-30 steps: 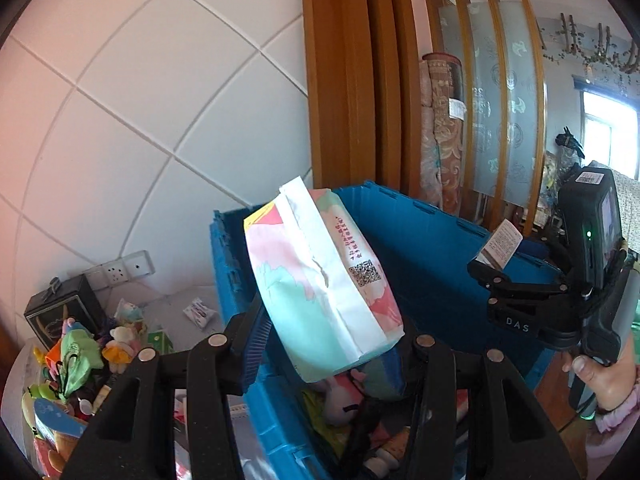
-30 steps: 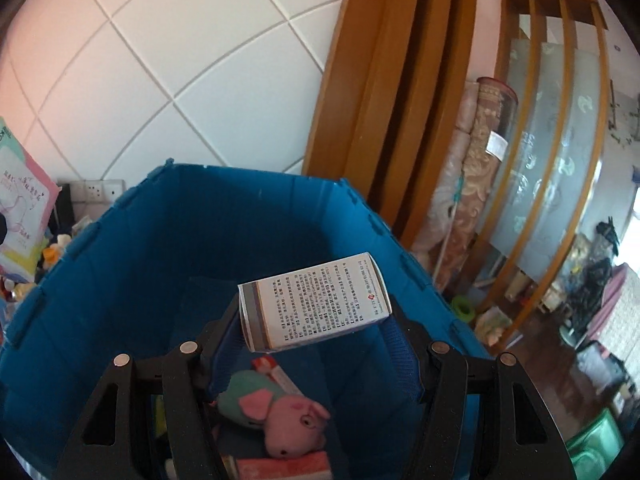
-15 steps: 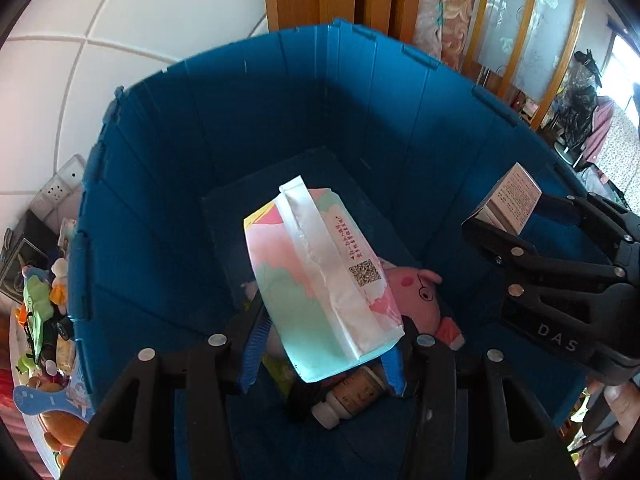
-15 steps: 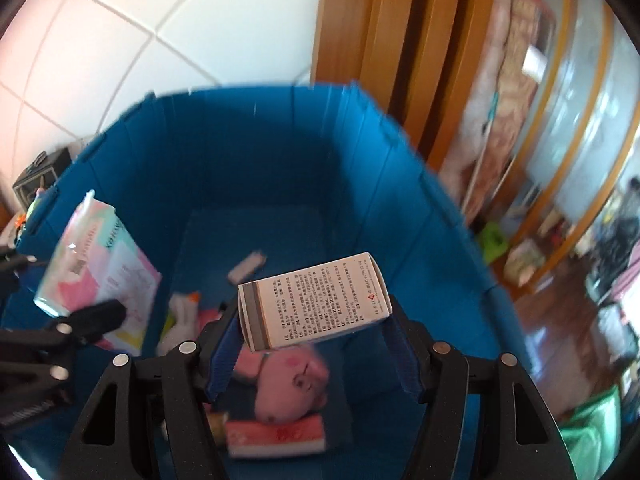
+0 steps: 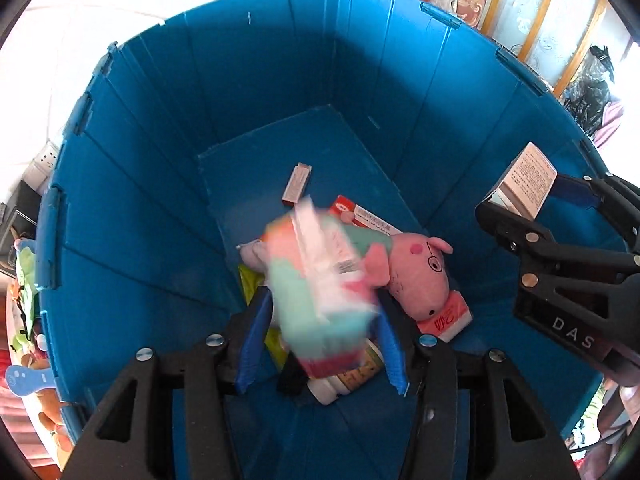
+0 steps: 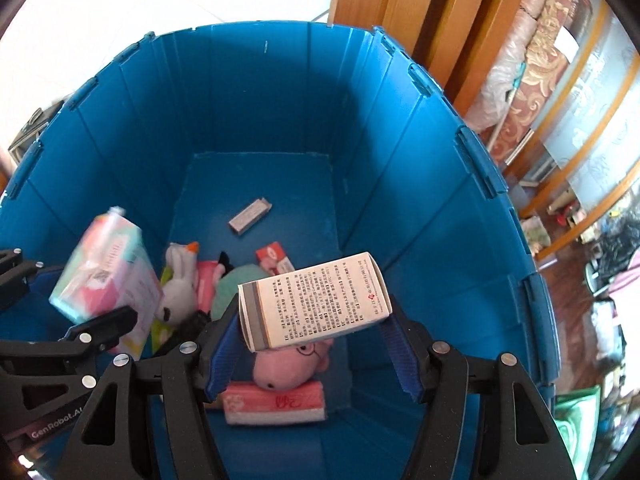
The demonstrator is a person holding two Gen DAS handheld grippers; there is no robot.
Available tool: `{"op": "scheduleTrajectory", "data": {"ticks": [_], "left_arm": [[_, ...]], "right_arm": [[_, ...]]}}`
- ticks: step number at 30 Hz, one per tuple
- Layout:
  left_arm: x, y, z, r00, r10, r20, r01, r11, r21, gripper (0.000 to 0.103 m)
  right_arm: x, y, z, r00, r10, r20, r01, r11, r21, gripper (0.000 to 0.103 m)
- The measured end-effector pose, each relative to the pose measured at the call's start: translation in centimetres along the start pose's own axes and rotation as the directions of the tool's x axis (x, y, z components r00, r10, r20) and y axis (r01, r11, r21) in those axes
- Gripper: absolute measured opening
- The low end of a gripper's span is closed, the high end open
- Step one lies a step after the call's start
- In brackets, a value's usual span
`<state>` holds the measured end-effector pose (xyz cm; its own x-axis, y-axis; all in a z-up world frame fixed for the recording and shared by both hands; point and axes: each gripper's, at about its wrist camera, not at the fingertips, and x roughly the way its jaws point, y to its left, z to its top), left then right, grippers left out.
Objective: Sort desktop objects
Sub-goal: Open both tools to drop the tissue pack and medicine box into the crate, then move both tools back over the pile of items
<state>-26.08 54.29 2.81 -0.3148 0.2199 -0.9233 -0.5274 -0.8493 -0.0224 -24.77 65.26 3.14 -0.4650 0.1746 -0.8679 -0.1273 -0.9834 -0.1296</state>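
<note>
Both grippers hang over the open blue crate (image 5: pixel 140 184). My left gripper (image 5: pixel 320 340) stands open; the pastel snack packet (image 5: pixel 320 280) is blurred between its fingers, loose and dropping. The packet also shows in the right wrist view (image 6: pixel 106 280), next to the left gripper's fingers (image 6: pixel 100 328). My right gripper (image 6: pixel 316 352) is shut on a white medicine box (image 6: pixel 316 300) with printed text, held above the crate floor; the box also shows in the left wrist view (image 5: pixel 528 180).
On the crate floor (image 6: pixel 256 176) lie a pink pig plush (image 5: pixel 420 276), a white rabbit plush (image 6: pixel 180 280), a small grey box (image 6: pixel 250 216), a red-white box (image 6: pixel 276 258), a bottle (image 5: pixel 352 376) and a pink pack (image 6: pixel 276 404). Toys (image 5: pixel 24 280) lie left outside the crate.
Both grippers have tilted down into the crate. The left gripper's fingers have spread apart and the snack packet has slipped lower and blurred. The right gripper still holds the medicine box.
</note>
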Motion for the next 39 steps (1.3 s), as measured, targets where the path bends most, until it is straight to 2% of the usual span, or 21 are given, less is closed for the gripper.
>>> {"op": "scheduleTrajectory", "data": {"ticks": [12,14,16,17,20,23,25,27,28,32,35,37,39], "left_arm": [[-0.4,0.5,0.8,0.999,0.008,0.032,-0.008,1.0,-0.006,0.05],[-0.6,0.6,0.7,0.999,-0.003,0.037,0.003,1.0,0.002,0.05],[-1.0,0.7,0.6,0.999,-0.018,0.043,0.018,1.0,0.001,0.05],[-1.3,0.8,0.6,0.998,-0.022,0.052,0.022,1.0,-0.001,0.05],[-3.1,1.1,0.1,0.994,-0.046,0.095,0.047,0.999,-0.005,0.05],[-5.7,1.6,-0.9,0.983,-0.062,0.175,0.064,0.998,-0.008,0.05],[-7.8,2.3,-1.8,0.969,-0.062,0.239,0.067,0.998,-0.014,0.051],[-9.5,3.0,-2.8,0.952,-0.061,0.299,0.07,0.997,-0.021,0.063],[-10.3,3.5,-3.4,0.94,-0.056,0.338,0.069,0.997,-0.027,0.064],[-13.7,5.7,-6.5,0.871,-0.004,0.491,0.034,0.998,-0.052,0.064],[-15.2,8.2,-8.9,0.827,0.034,0.56,0.025,0.995,-0.098,0.064],[-15.5,10.1,-10.6,0.812,0.045,0.582,0.035,0.992,-0.124,0.064],[-15.3,12.0,-12.2,0.805,-0.001,0.593,0.08,0.991,-0.107,0.064]], "right_arm": [[0.1,0.0,0.3,1.0,-0.006,-0.01,0.006,1.0,0.01,0.068],[0.0,-0.1,0.3,1.0,-0.011,-0.006,0.011,1.0,0.017,0.072],[-0.1,-0.1,0.4,1.0,-0.013,0.0,0.013,1.0,0.027,0.084],[-0.2,-0.2,0.4,1.0,-0.013,0.006,0.013,0.999,0.032,0.086],[-0.4,-0.3,0.3,1.0,-0.02,0.018,0.019,0.999,0.043,0.088],[-0.6,-0.5,0.3,0.999,-0.019,0.031,0.018,0.998,0.059,0.092],[-1.0,-0.7,0.2,0.998,-0.015,0.056,0.011,0.997,0.077,0.1],[-1.5,-0.8,0.0,0.996,-0.004,0.089,-0.004,0.996,0.09,0.103],[-1.6,-1.0,-0.1,0.995,0.002,0.097,-0.011,0.995,0.095,0.103],[-2.3,-1.3,-0.4,0.988,0.042,0.151,-0.059,0.993,0.107,0.103],[-3.4,-1.0,-1.3,0.976,0.046,0.214,-0.07,0.992,0.106,0.103],[-4.2,-0.4,-1.8,0.967,0.018,0.254,-0.045,0.994,0.1,0.103],[-5.9,0.5,-2.4,0.952,0.007,0.306,-0.037,0.995,0.093,0.103]]}}
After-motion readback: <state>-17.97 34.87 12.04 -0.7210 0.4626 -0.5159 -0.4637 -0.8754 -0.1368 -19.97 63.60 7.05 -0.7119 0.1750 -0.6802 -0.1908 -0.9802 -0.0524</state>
